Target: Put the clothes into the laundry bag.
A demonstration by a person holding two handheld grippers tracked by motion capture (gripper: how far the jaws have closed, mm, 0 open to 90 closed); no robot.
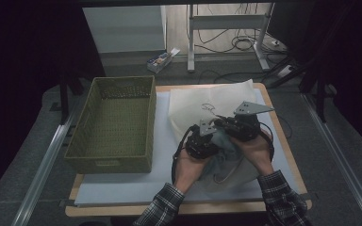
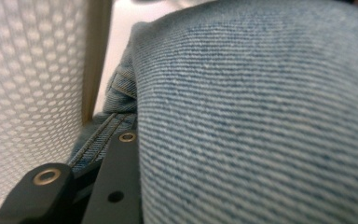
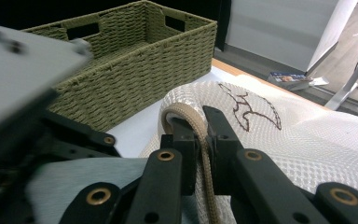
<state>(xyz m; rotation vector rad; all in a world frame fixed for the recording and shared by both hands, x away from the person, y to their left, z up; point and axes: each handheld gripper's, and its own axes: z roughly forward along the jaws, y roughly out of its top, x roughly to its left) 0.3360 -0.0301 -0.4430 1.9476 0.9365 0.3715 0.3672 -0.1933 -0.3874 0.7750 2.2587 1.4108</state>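
The right tool (image 3: 200, 140) pinches the white mesh bag's (image 3: 307, 140) tan edge at centre frame. The left tool (image 1: 202, 141) grips blue jeans (image 2: 261, 116).

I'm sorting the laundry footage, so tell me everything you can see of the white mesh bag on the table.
The white mesh bag is a soft laundry-type bag of honeycomb netting, with a thin dark squiggle drawn on its upper face and a beige corded edge. It lies crumpled on the pale mat, right of the green woven basket. Blue denim sits against its near end. The right gripper is shut on the corded edge, which folds over one jaw; the left gripper is at the denim beside it.
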